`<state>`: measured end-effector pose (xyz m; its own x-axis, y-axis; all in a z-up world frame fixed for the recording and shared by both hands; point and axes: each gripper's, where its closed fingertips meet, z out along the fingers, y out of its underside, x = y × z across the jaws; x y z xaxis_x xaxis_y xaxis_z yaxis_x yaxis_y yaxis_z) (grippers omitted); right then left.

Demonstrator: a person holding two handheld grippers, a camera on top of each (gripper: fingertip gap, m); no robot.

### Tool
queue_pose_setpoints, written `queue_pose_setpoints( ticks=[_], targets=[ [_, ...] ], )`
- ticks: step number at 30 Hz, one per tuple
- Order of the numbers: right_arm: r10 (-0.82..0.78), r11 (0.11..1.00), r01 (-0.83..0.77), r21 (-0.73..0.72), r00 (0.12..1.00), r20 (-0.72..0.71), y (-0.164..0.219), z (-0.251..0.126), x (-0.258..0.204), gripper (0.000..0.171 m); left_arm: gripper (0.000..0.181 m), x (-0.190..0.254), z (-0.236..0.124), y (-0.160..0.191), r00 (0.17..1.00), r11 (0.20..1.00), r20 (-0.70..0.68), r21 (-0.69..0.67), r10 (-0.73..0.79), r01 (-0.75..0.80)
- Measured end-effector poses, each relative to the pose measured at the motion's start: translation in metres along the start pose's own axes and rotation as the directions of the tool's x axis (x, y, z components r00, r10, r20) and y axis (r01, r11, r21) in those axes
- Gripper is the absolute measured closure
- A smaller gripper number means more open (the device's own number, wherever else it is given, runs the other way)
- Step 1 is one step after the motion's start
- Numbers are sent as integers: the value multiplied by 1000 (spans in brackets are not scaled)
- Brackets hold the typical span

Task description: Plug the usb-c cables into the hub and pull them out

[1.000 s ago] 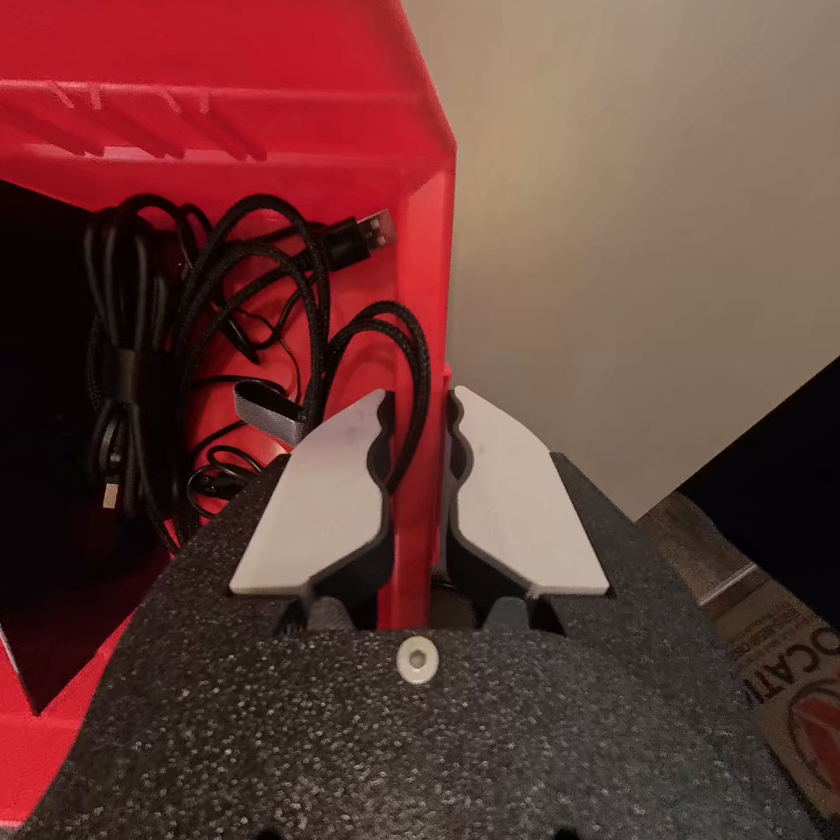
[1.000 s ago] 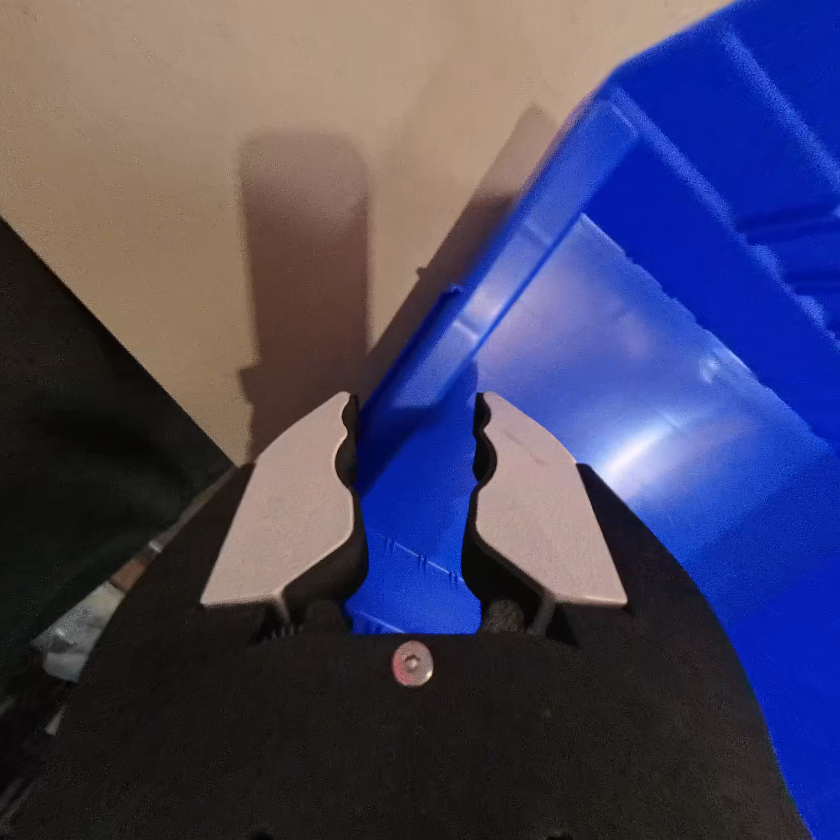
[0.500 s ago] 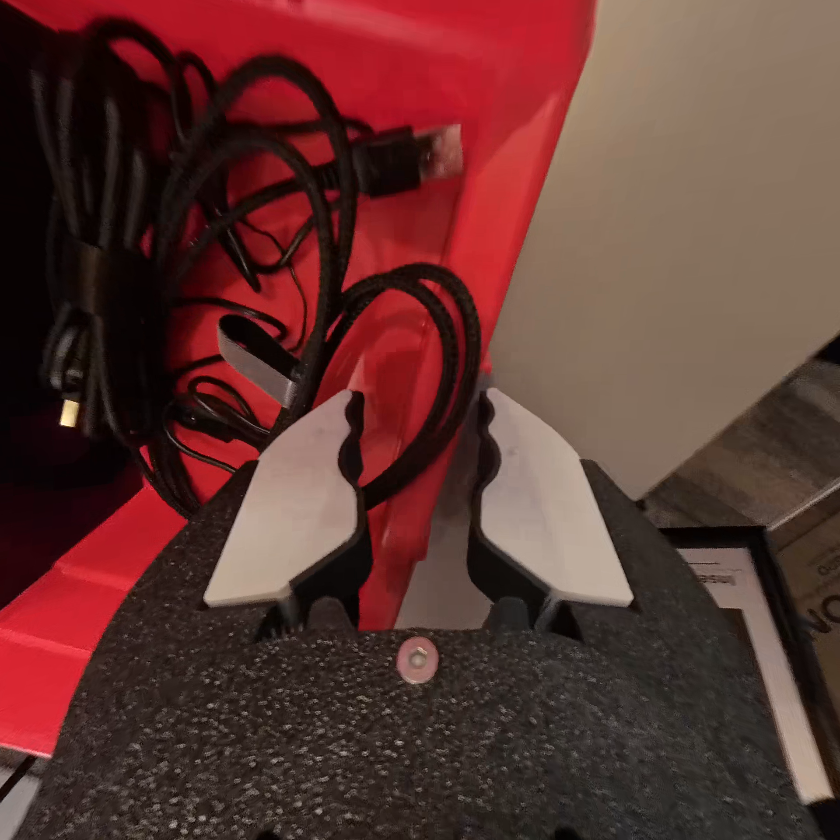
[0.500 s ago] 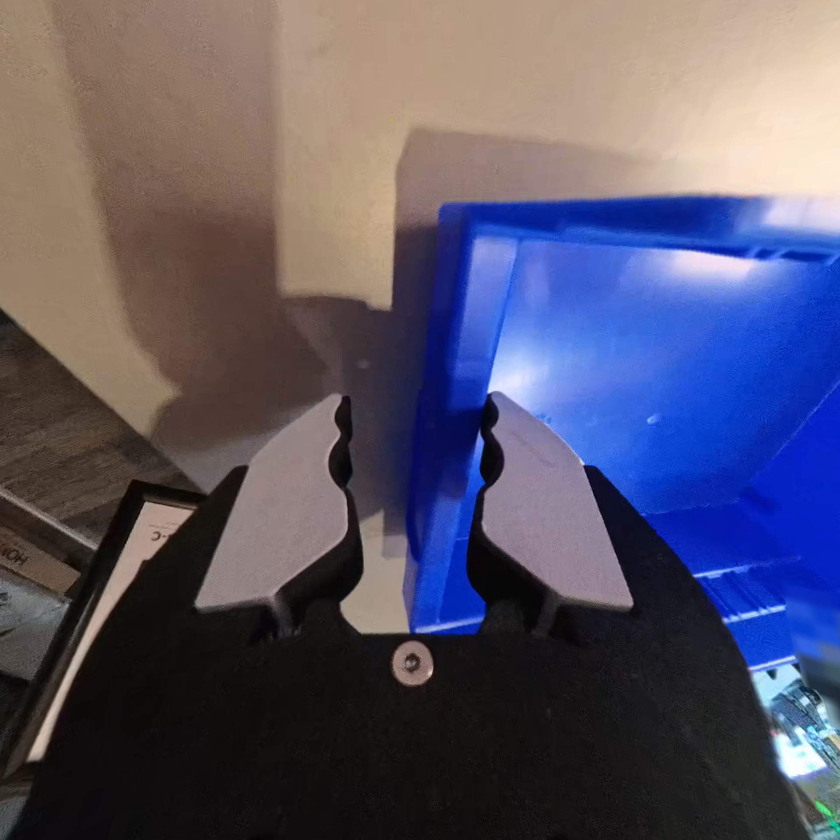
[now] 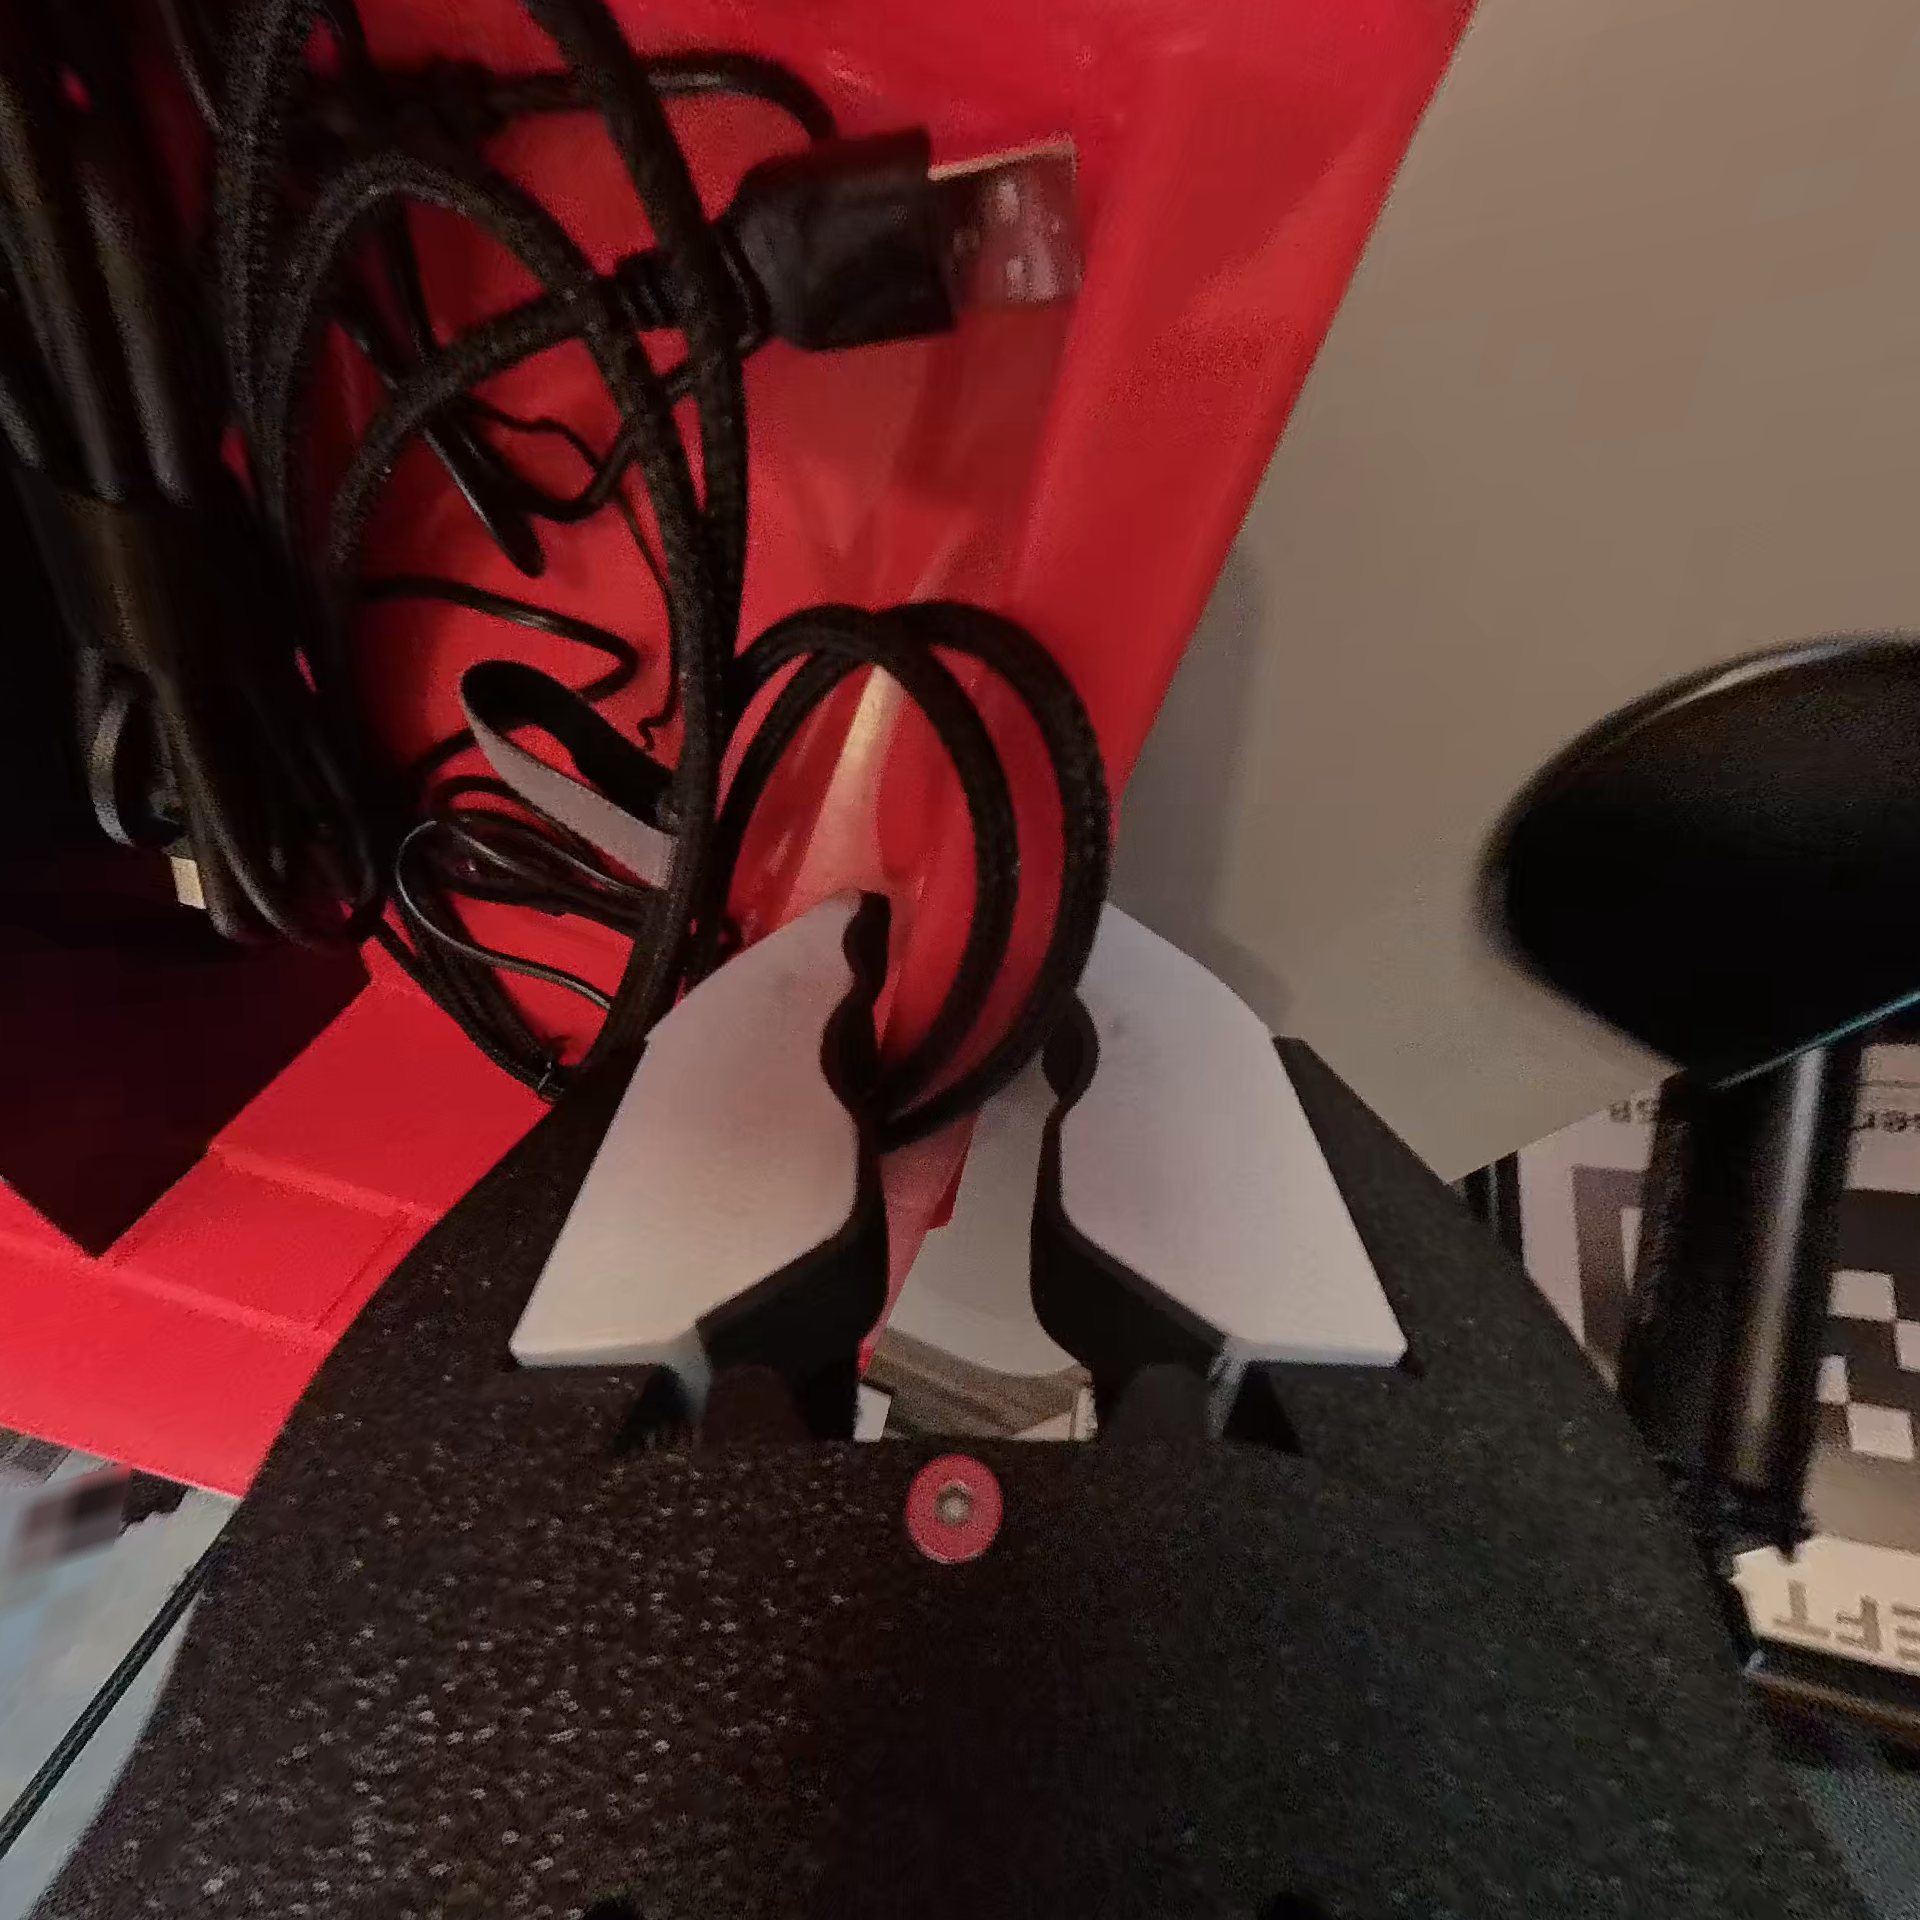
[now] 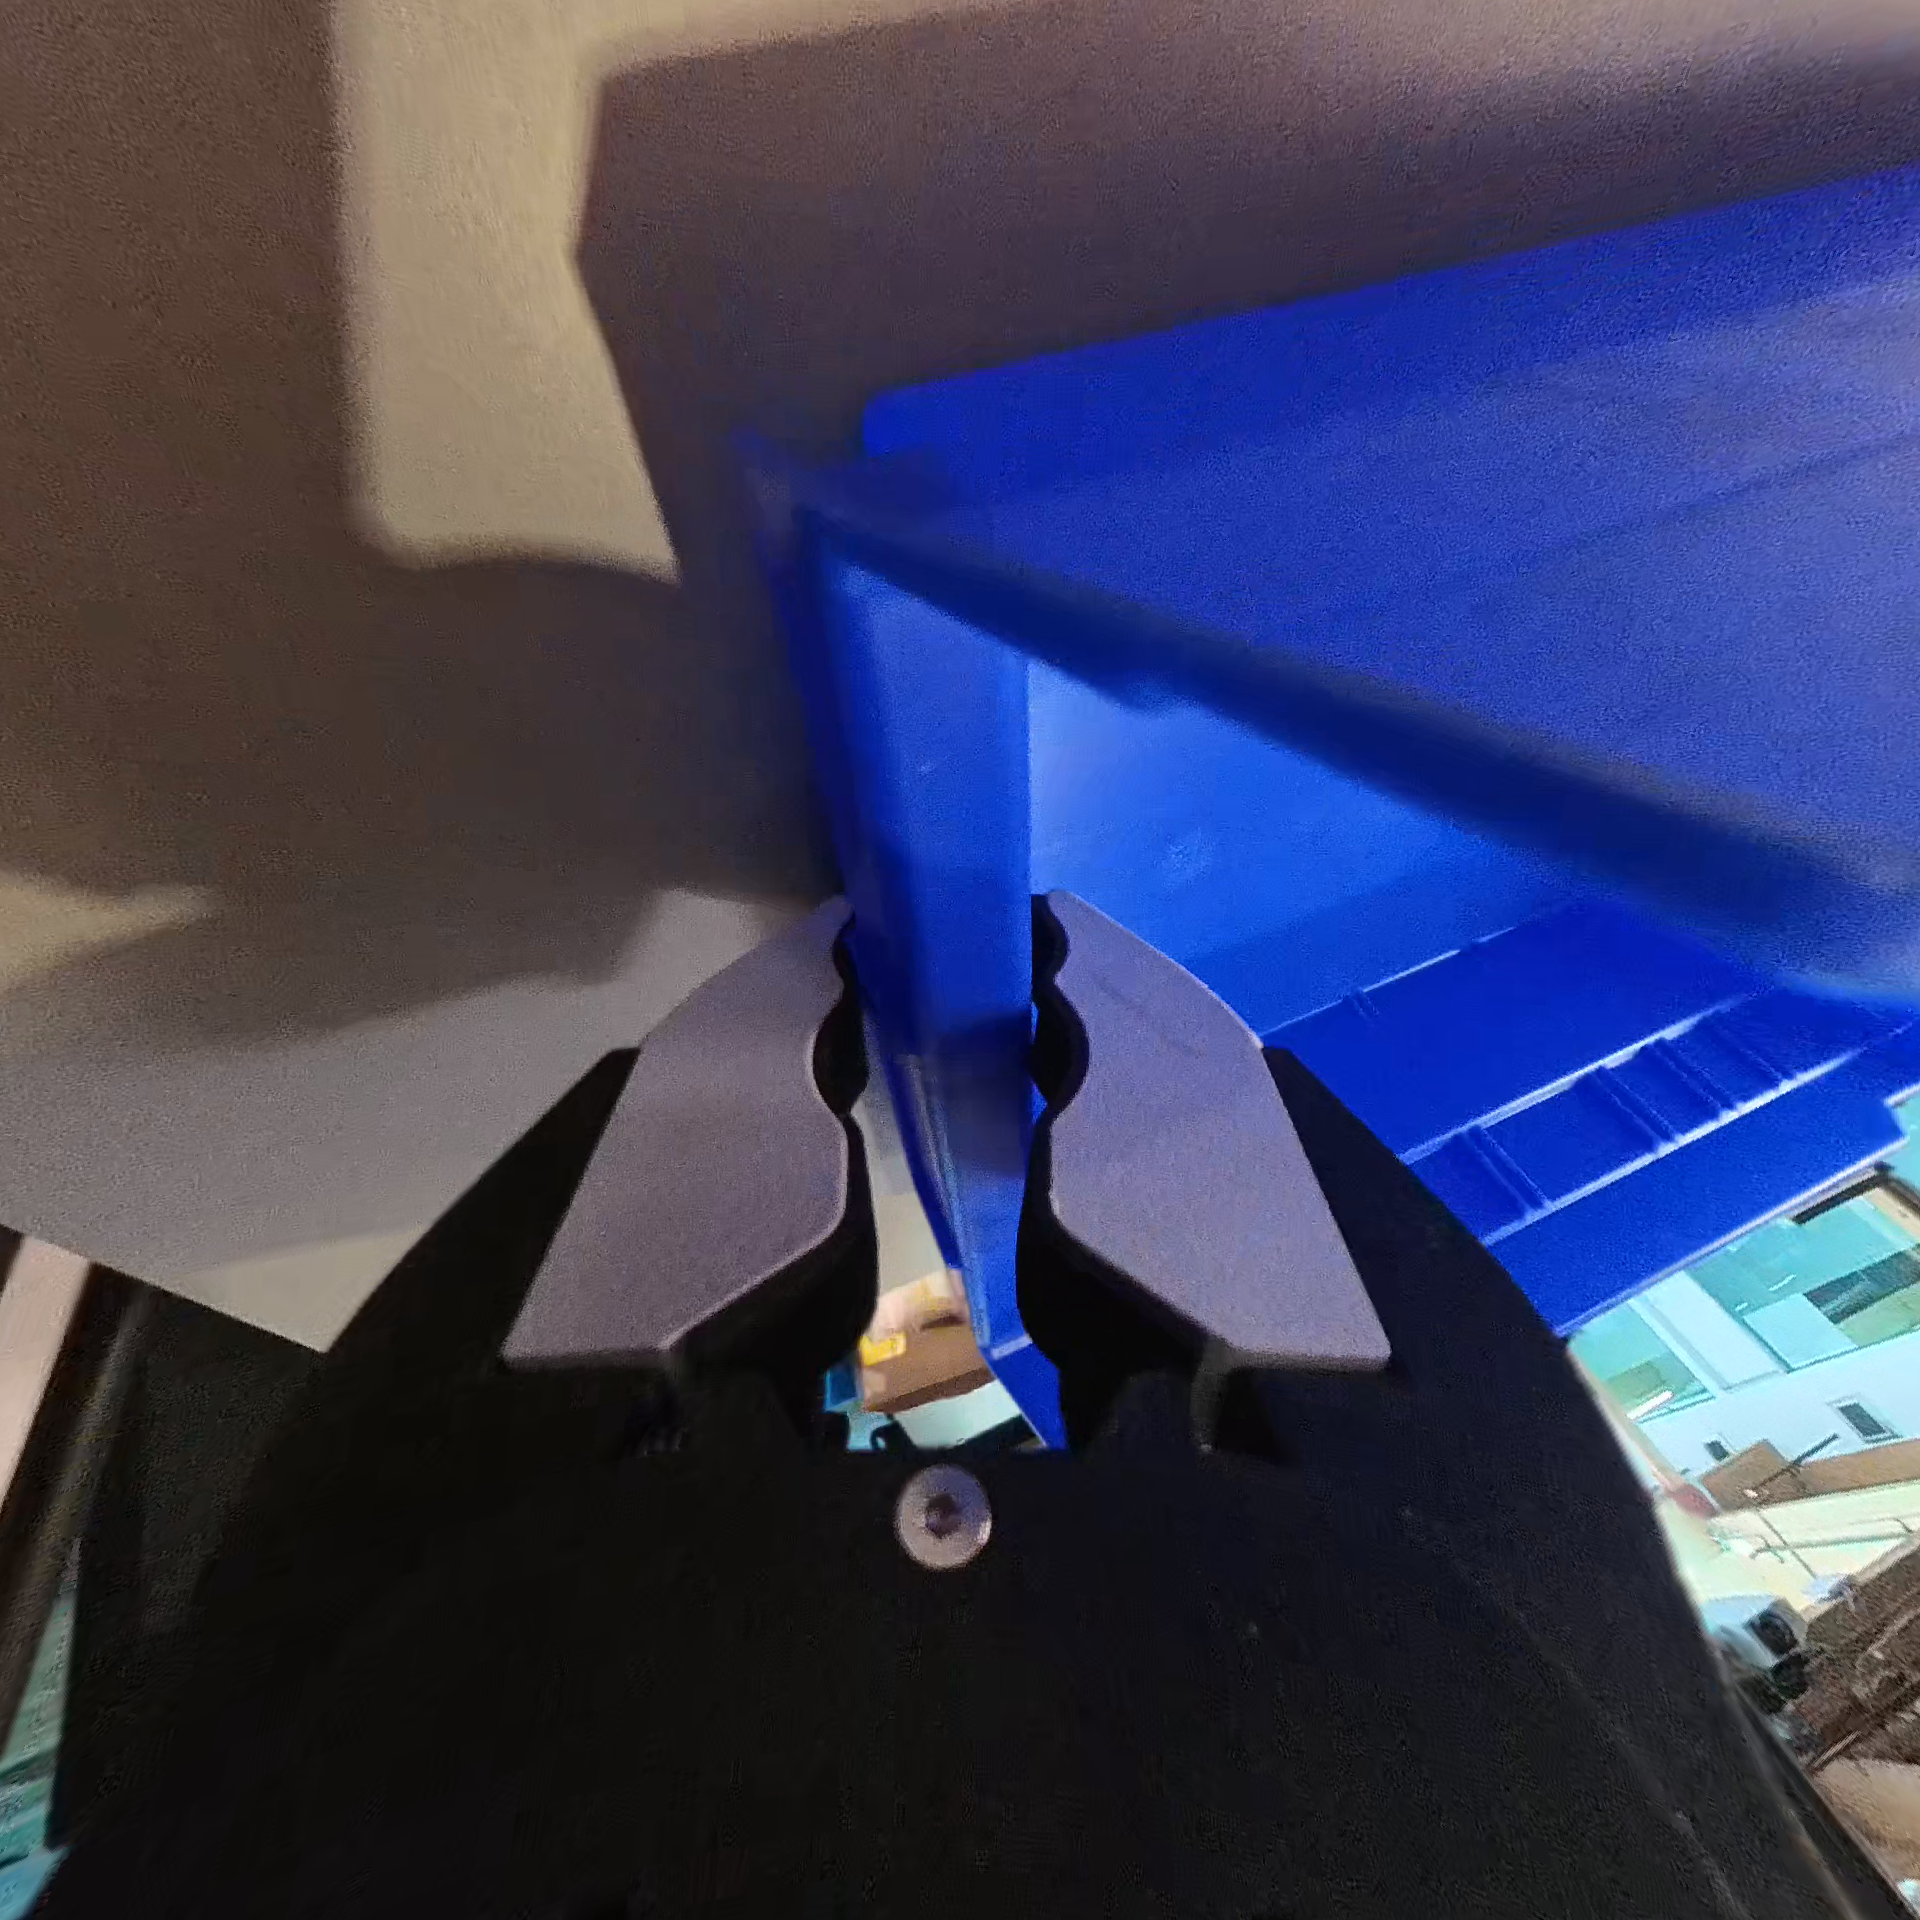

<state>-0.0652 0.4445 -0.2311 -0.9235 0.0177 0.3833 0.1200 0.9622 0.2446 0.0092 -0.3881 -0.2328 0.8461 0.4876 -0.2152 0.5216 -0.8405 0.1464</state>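
Behind your parted left gripper (image 5: 966,940), the red bin (image 5: 1195,312) cuts off tangled black cables (image 5: 665,644). Your right gripper (image 6: 940,914), also parted, straddles the blue bin (image 6: 925,831) wall edge; beige wall (image 6: 312,260) beyond.

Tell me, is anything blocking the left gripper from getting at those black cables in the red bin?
Nothing visible does. The left gripper sits open at the mouth of the red bin, and a loop of braided black cable already reaches between its jaws. The hub is not in view, so the way there cannot be judged.
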Motion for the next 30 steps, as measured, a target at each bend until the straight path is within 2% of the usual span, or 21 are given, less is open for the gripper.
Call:
queue_pose_setpoints(
  ticks=[1, 5, 9, 18, 30],
  targets=[
    [-16, 1000, 16, 0, 1000, 2, 5, 2, 0, 142, 152, -4, 2, 7, 1000, 1000, 1, -16, 6, -6],
    [-79, 996, 79, 51, 997, 7, 13, 5, 1, 143, 154, -16, 8, 28, 998, 997, -6, -42, 65, -65],
    [-104, 994, 104, 33, 995, 9, 25, 10, 6, 143, 155, -25, 12, 42, 990, 988, -13, -64, 143, -143],
    [9, 1000, -9, -18, 1000, 26, 50, 23, 23, 142, 154, -46, 19, 56, 979, 978, 7, -54, 203, -202],
    [6, 1000, -6, 0, 999, 37, 49, 28, 36, 143, 154, -80, 28, 61, 967, 966, 32, -51, 253, -252]
  ],
)
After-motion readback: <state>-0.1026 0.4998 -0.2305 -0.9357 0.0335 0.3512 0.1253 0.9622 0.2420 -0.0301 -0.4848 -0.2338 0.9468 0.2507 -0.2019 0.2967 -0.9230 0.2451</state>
